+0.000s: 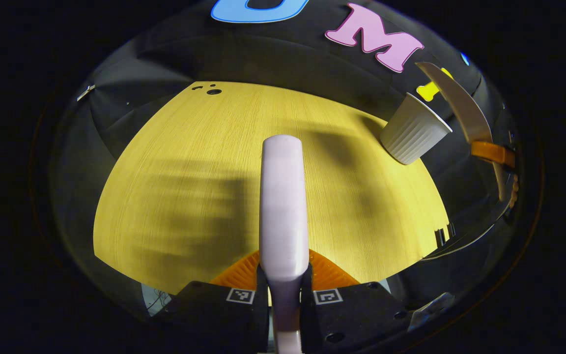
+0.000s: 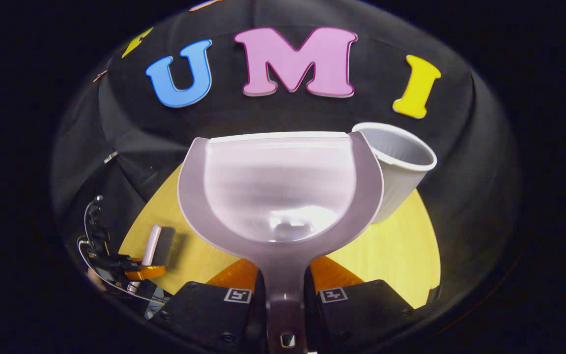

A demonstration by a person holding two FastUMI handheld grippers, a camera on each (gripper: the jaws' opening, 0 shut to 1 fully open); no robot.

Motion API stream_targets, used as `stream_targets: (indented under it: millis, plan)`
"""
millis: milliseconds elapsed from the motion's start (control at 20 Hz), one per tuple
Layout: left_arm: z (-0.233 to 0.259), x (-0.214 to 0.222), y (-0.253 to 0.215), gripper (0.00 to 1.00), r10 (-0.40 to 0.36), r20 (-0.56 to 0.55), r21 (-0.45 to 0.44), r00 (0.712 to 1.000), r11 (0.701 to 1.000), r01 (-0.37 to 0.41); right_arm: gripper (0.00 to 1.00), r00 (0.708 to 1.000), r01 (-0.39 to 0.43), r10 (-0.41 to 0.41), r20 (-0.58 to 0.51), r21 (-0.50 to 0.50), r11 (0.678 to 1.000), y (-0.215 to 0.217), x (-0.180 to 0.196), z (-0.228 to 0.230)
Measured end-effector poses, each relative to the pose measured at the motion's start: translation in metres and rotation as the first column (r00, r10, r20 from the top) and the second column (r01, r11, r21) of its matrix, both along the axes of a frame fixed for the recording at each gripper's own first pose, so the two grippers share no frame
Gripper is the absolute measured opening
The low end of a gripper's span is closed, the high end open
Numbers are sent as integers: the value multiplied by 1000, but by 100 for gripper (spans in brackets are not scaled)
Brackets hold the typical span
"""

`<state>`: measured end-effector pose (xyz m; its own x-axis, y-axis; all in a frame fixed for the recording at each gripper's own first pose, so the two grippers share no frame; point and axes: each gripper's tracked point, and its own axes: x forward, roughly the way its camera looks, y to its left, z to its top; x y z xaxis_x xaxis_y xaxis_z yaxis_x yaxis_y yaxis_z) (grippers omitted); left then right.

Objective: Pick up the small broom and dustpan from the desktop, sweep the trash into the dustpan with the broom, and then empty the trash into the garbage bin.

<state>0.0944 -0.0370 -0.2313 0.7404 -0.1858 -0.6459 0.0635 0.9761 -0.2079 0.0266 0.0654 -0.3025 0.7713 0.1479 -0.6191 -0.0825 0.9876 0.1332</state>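
Yellow wood desktop (image 1: 204,196) under black cloth walls; left claw (image 1: 284,290) grips broom (image 1: 283,196), right claw (image 2: 285,295) dustpan (image 2: 278,187).

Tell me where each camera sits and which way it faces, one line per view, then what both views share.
Left gripper view: rides on the left tongs, looking forward along the broom they clamp, over the yellow desktop; its own two fingers show at the bottom.
Right gripper view: rides on the right tongs, looking along the dustpan they hold, toward the booth wall; its own fingers show at the bottom, the other tongs farther off at lower left.
Shared: the desktop, the white ribbed bin, the broom and the dustpan.
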Motion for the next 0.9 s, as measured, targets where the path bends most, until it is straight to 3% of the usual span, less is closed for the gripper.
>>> stream_targets:
  millis: [400,500,600,650,700,900]
  plan:
    - [-14,33,-6,29,0,-54,66,999,998,4,35,981,-10,13,-191,17,1000,22,1,-111]
    - [-19,44,-6,29,8,-74,84,997,996,-1,31,971,-18,19,-237,6,1000,22,-1,-139]
    - [-25,55,-6,28,12,-92,104,996,995,-3,35,959,-22,24,-282,11,1000,25,-1,-163]
    - [-28,62,-7,28,13,-104,120,995,993,0,31,952,-22,26,-305,16,1000,26,-1,-175]
    - [-30,67,-7,28,14,-111,142,994,990,2,35,944,-22,27,-328,20,1000,27,3,-185]
    - [-35,79,-11,31,17,-153,228,988,973,18,36,918,-27,31,-395,15,1000,26,4,-214]
